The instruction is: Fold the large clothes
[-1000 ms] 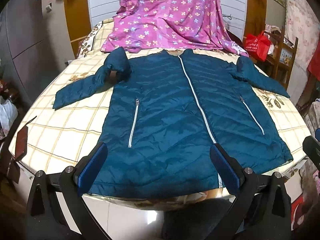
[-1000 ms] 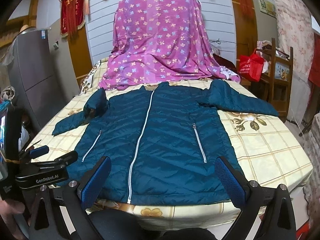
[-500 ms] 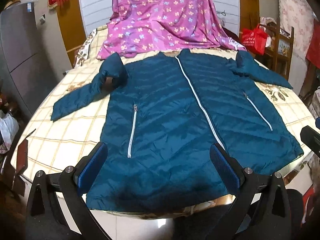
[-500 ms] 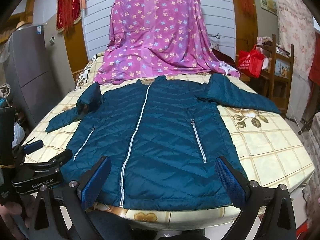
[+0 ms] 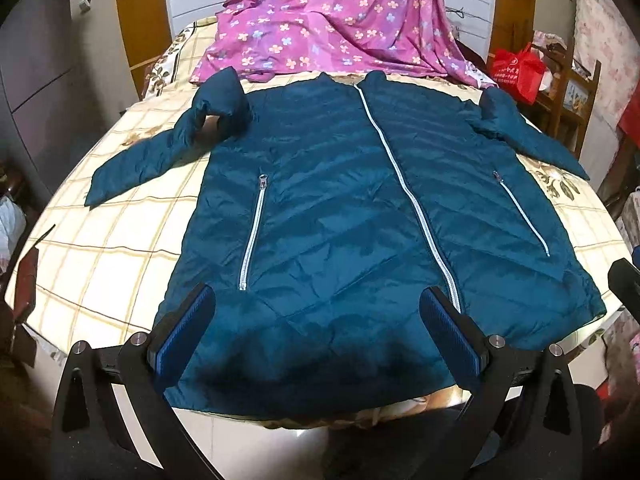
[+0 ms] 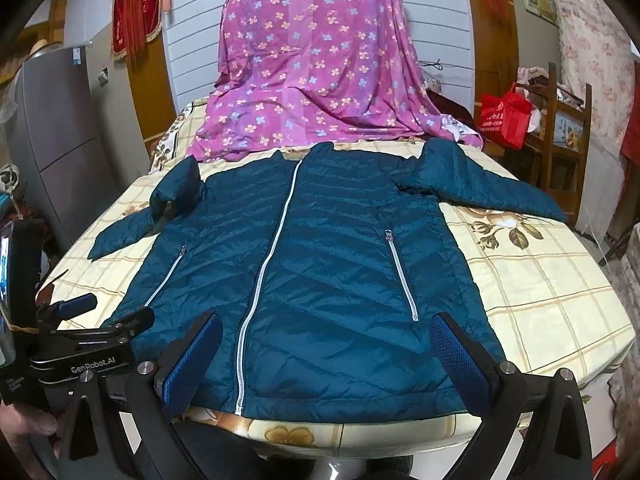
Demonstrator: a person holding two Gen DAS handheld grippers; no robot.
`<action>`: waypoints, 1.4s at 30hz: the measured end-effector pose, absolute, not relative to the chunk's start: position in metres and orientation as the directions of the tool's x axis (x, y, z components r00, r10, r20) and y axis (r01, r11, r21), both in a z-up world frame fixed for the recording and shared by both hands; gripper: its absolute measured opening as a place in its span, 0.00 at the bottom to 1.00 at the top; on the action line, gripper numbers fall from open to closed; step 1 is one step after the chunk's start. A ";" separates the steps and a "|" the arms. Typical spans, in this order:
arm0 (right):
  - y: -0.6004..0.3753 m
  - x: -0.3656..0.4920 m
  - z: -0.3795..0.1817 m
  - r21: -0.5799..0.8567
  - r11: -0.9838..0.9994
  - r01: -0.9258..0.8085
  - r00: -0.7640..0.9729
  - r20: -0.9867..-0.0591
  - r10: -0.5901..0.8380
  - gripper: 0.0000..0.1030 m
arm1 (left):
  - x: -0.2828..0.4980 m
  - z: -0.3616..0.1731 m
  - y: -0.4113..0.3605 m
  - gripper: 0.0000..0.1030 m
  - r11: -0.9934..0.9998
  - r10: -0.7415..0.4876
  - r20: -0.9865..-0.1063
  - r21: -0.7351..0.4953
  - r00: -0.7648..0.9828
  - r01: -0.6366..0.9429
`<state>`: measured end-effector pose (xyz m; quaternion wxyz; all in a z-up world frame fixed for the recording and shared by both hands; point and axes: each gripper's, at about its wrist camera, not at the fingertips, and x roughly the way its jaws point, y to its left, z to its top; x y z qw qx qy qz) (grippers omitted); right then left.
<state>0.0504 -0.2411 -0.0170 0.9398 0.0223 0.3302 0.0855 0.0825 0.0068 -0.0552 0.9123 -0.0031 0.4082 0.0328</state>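
Fingers (image 5: 182,334) of the left gripper (image 5: 318,334) stand wide apart, holding nothing, just over the near hem of the teal puffer jacket (image 5: 340,216). The hem runs between and beneath the two blue pads, with the main zipper (image 5: 408,196) ending just beside the right-hand pad. The right gripper (image 6: 324,360) is likewise spread open and empty, hovering at the same hem; its pads frame the lower front panel, and the main zipper passes just inside its left pad. The left gripper also shows at the lower left of the right wrist view, beside the jacket's near corner, with a person's hand (image 6: 24,424) under it.

Ahead of both grippers the jacket lies flat, front up and zipped, on a bed (image 6: 552,292) with a cream checked cover. Two pocket zippers slant up the front panels. Farther on, the sleeves spread outward to either side, the left one bunched at the shoulder. Beyond the collar, a purple flowered cloth (image 6: 316,68) drapes over something tall at the far end of the bed.
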 end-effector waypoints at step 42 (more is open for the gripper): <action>-0.227 0.040 -0.009 0.099 0.978 -0.183 0.773 -0.600 0.206 1.00 | 0.084 -0.058 0.027 1.00 0.996 0.035 -0.762 -0.029 0.647 -0.088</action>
